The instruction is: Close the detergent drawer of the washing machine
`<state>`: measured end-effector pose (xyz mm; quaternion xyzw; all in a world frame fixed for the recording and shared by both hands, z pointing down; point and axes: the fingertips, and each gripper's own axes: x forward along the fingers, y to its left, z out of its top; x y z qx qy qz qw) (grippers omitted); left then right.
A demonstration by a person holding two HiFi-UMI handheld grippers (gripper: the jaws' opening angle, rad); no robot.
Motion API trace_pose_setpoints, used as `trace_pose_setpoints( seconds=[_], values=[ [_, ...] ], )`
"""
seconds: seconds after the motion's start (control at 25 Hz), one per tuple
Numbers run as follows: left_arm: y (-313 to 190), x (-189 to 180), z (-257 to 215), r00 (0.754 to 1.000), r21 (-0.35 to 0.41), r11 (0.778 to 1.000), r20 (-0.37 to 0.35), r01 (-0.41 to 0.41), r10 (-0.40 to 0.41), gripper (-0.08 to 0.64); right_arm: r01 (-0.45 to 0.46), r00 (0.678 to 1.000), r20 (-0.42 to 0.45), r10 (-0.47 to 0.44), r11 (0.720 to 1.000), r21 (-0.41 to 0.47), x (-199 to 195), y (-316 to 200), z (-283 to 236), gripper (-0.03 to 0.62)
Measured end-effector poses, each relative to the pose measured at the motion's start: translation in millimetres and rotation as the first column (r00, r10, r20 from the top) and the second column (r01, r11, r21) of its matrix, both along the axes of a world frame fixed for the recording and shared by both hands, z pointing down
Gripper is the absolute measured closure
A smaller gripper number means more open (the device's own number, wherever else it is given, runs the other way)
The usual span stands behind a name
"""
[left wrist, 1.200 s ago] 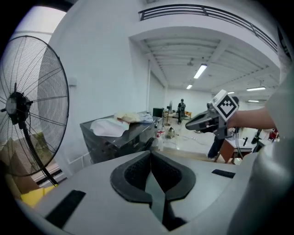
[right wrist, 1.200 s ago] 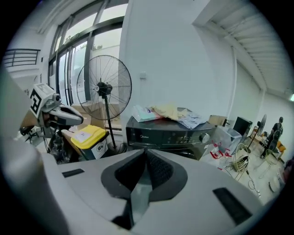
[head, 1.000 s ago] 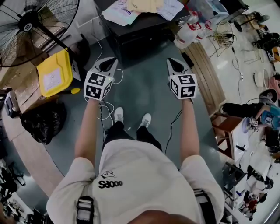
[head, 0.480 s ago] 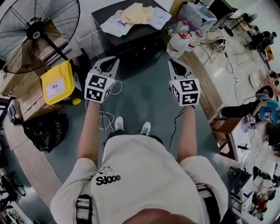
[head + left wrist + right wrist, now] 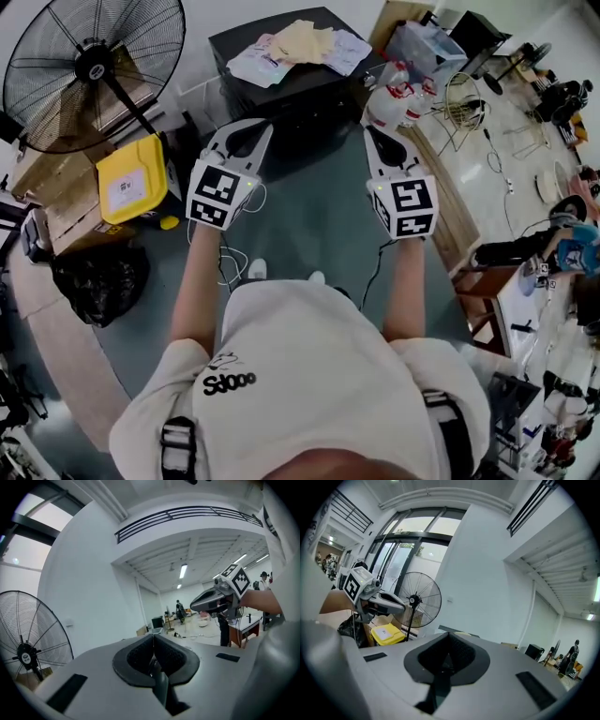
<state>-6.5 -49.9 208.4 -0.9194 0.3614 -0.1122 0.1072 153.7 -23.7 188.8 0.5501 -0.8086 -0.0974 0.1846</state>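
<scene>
Both sets of jaws are pinched shut on nothing. The left gripper [image 5: 251,133] and right gripper [image 5: 377,136] sit side by side just short of the dark cabinet [image 5: 309,94], pointing at it. My guess is closed tips make a decent pusher. Detergent drawer? Can't spot it in any view.

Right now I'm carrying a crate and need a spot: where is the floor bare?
The grey floor strip in front of the black cabinet is bare but for a white cable. Left is crowded: yellow lidded bin, black plastic bag. Right: white plastic jugs.
</scene>
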Motion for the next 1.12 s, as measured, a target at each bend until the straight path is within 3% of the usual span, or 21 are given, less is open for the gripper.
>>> trace_pose_setpoints(
  seconds=[0.36, 1.12],
  values=[
    [26, 2, -16, 1.000, 0.036, 0.999, 0.007, -0.004, 0.004, 0.541, 0.065, 0.998, -0.017, -0.064, 0.997, 0.045, -19, 15, -13, 0.586],
    [42, 14, -14, 1.000, 0.031, 0.999, 0.003, 0.014, -0.014, 0.541, 0.148, 0.989, -0.003, -0.148, 0.988, 0.032, -21, 26, -1, 0.586]
  ],
)
